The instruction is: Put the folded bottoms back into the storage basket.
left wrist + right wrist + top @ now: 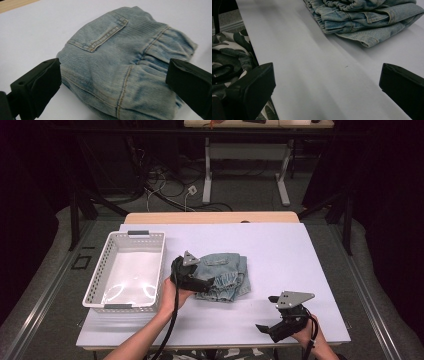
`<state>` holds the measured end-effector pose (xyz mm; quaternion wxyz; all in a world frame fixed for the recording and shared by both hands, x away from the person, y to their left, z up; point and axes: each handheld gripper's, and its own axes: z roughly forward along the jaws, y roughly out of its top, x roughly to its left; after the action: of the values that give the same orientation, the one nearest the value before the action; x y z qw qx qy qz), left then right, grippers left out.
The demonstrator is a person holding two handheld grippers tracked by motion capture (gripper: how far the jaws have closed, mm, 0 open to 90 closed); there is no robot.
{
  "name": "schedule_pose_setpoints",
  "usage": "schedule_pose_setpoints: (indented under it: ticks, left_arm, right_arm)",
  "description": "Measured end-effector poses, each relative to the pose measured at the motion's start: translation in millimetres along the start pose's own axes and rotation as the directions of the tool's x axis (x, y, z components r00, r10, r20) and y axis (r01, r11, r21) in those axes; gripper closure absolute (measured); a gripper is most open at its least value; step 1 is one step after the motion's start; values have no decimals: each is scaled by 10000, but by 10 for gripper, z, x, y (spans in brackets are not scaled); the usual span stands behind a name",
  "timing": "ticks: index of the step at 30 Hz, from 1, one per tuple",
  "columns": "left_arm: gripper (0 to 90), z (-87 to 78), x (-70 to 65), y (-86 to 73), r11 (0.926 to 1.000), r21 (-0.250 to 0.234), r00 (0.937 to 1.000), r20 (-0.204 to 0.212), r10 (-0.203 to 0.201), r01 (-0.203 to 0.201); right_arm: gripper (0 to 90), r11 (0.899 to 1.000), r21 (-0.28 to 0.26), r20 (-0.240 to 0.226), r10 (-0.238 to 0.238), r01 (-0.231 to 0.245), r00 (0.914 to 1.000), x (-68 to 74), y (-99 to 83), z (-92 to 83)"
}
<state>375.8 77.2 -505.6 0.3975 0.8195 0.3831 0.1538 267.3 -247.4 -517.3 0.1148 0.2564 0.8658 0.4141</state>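
The folded jeans [223, 276] lie mid-bench just right of the white basket [95, 287], the left gripper [112, 82] with fingers spread wide around them, the right gripper [264, 325] open nearby

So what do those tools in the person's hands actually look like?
Each is a black handheld gripper with two blocky black jaws. The left gripper and the right gripper each carry a grey three-cornered plate on top and trail a black cable. The person's forearms are bare, with no sleeves showing.

Folded denim garment [223, 276] on table.
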Motion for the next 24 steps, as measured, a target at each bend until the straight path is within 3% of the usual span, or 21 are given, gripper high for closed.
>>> schedule_pose_setpoints:
  ticks: [11, 19, 24]
  left_arm:
    - [4, 111, 90, 42, 9996, 216, 9982, -583, -152, 165]
    - [2, 202, 136, 25, 9972, 615, 9964, -755, -385, 432]
    - [2, 210, 150, 19, 9971, 551, 9962, -727, -476, 516]
  right_arm:
    - [3, 10000, 32, -19, 44, -44, 10000, -4, -2, 2]
    - [3, 10000, 20, -40, 69, -69, 10000, -9, -4, 7]
    - [3, 10000, 24, -57, 49, -48, 10000, -6, -3, 9]
